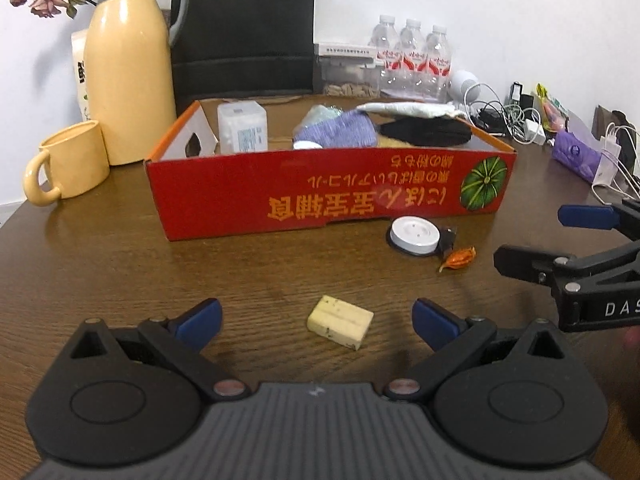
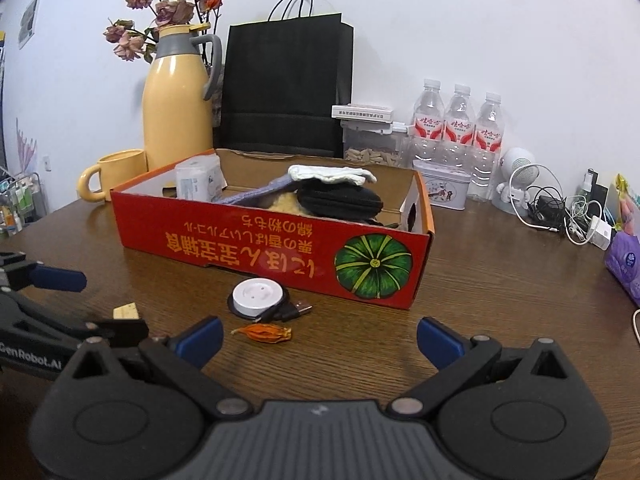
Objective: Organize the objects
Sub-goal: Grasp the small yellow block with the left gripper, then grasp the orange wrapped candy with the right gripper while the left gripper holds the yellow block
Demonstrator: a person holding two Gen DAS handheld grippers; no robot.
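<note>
dark wood table (image 1: 100,264), white wall (image 2: 480,20)

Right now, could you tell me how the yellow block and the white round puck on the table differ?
The yellow block is a speckled, pale yellow rectangular bar; the white round puck is a smooth white disc. The yellow block lies alone between the left gripper's open fingers, while the white round puck sits close in front of the red box, on a black cable. Both rest loose on the wooden table, outside the box.
</note>
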